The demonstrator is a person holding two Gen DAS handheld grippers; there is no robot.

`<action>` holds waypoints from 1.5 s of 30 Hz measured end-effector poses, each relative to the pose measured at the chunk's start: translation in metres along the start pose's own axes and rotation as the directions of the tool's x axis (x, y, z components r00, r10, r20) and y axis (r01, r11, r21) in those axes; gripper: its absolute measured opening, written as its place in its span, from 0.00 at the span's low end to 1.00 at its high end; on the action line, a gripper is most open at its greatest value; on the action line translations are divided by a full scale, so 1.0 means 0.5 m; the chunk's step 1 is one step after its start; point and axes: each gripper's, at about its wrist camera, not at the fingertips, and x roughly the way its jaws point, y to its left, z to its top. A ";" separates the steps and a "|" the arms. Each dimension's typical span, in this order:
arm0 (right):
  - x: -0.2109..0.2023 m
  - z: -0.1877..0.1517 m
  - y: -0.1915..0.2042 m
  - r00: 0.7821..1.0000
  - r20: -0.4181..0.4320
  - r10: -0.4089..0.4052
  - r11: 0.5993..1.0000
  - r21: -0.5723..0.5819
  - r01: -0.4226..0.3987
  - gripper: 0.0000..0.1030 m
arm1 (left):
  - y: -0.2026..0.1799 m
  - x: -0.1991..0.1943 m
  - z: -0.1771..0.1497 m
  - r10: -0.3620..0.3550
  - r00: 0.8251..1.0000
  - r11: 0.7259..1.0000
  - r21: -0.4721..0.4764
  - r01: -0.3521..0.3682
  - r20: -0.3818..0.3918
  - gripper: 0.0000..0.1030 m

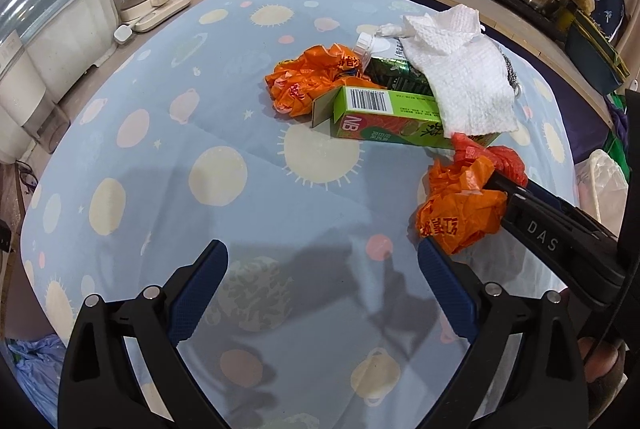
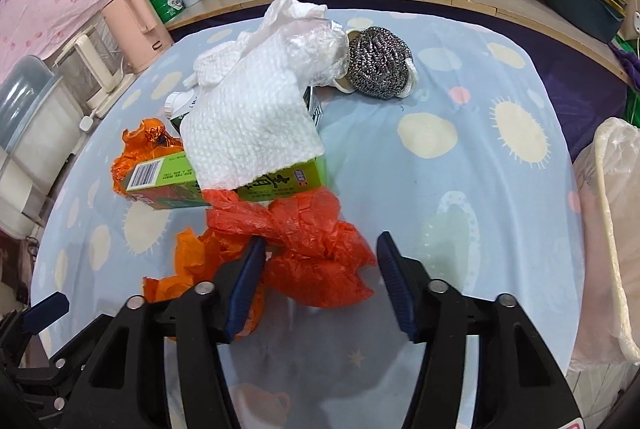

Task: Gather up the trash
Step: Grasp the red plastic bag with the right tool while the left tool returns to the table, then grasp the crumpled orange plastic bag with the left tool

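Both claws hang low over the counter, near the pile of trash.

Right claw has its jaws apart around a red plastic bag; the left pad touches the crumpled plastic, the right pad stands clear of it, so nothing is gripped. Just to the left of this claw lies an orange wrapper. Beyond it a green carton lies on its side, with a white paper towel draped over it, and a second orange wrapper sits at its far left. A steel scouring ball rests further away. Left claw is wide open over the bare patterned cloth, with nothing between its jaws.
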 end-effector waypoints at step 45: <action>-0.159 -0.061 -0.175 0.990 0.104 -0.090 0.980 0.185 0.070 0.35 | -0.176 0.048 0.010 -0.072 0.996 0.985 0.150 0.079 -0.047 0.52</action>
